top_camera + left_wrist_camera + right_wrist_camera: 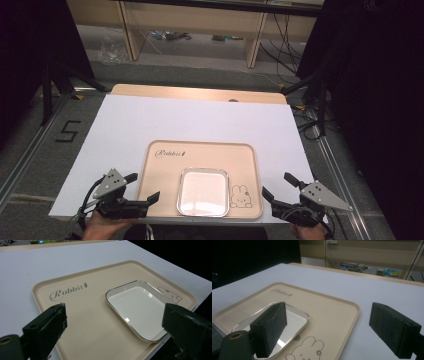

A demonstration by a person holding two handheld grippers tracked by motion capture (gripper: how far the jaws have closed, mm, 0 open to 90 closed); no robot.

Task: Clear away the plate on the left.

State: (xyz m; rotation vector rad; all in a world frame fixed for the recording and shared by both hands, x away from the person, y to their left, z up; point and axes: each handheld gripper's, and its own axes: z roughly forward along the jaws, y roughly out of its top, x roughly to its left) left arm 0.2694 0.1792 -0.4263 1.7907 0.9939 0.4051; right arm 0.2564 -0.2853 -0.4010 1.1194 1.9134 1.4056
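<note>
A beige tray (160, 170) printed "Rabbit" with a bunny drawing lies at the near middle of the white table cover. On it sits a shallow white square dish (203, 191) with a metallic rim, empty. My left gripper (142, 187) hovers at the tray's left near corner, open, nothing between its jaws. My right gripper (280, 186) rests just right of the tray's near right corner, open and empty too. The left gripper view has the tray (82, 322) and dish (136, 307) between its wide jaws. In the right gripper view the dish (294, 316) lies behind the left jaw.
The white cover (200, 120) lies over a wooden tabletop (200, 93) whose far edge shows. Beyond are desk legs, cables and dark tripod stands on a grey floor. A "5" mark (67, 131) is taped to the floor at left.
</note>
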